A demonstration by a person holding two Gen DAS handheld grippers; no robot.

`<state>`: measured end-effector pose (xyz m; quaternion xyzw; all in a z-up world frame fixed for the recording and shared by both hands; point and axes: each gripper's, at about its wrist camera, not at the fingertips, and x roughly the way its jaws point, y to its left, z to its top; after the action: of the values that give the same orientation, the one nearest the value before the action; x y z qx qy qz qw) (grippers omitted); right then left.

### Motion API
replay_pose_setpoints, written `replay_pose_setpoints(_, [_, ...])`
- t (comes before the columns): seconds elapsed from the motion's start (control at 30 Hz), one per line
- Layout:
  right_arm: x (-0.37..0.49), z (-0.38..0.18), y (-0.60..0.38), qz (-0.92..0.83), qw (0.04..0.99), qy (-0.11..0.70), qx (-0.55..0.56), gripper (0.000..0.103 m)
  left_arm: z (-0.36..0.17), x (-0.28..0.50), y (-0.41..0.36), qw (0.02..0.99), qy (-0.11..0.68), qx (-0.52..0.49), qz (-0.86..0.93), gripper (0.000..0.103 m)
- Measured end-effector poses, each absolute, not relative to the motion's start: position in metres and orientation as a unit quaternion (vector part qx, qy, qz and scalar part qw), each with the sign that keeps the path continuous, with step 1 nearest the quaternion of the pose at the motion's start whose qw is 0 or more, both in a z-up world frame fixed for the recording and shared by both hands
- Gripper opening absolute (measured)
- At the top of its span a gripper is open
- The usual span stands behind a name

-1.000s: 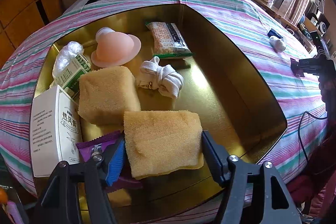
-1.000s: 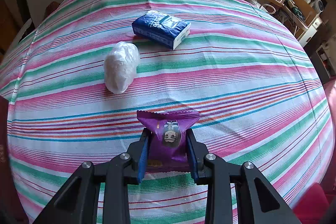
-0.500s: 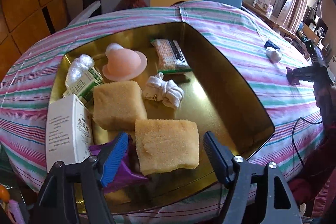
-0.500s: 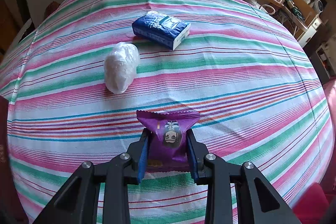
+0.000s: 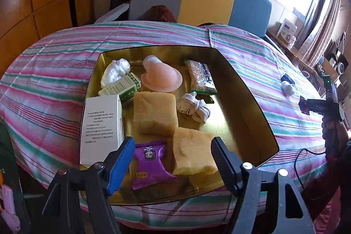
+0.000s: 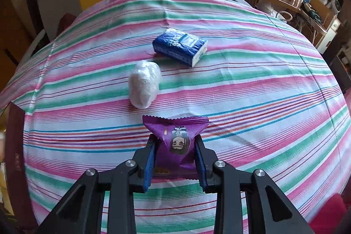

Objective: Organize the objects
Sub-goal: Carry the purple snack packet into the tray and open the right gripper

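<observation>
My left gripper (image 5: 172,144) hovers over the near end of the gold tray (image 5: 248,89). Its jaws stand wide and are closing, and they grip nothing. Below them lie a purple snack packet (image 5: 150,163) and a yellow sponge (image 5: 193,152). A second sponge (image 5: 154,111) lies further in. My right gripper (image 6: 175,139) is shut on another purple snack packet (image 6: 177,142) just above the striped tablecloth. Beyond it lie a white plastic wad (image 6: 143,83) and a blue tissue pack (image 6: 179,46).
The tray also holds a white box (image 5: 102,128), a green box (image 5: 122,88), a pink silicone piece (image 5: 161,78), a snack bar (image 5: 200,77), rolled white socks (image 5: 195,106) and a plastic wad (image 5: 115,71). The tray's outer wall (image 6: 15,146) shows at the right view's left edge.
My left gripper has risen and drawn back from the near sponge, which stays in the tray; the purple packet beside it now shows fully. The right gripper keeps its packet and has tipped slightly.
</observation>
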<state>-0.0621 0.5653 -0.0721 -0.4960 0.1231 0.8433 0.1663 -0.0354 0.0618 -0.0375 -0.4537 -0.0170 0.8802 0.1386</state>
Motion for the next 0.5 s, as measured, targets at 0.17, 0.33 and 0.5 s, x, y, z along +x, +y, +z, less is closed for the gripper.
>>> replay_pose_setpoints(0.17, [-0.059,-0.06,0.542,0.861,0.12,0.11,-0.482,0.033,-0.034,-0.034,0.051,0.137,-0.029,-0.455,0.879,0.07])
replay_pose_setpoints(0.33, [-0.058,-0.045,0.498,0.869,0.067,0.094,-0.481,0.033,-0.027,-0.033,0.037,0.125,-0.036,-0.442,0.888,0.069])
replay_pose_setpoints(0.5, [-0.058,-0.007,0.405,0.888,-0.052,0.054,-0.454,0.033,-0.022,-0.031,0.025,0.121,-0.043,-0.432,0.893,0.067])
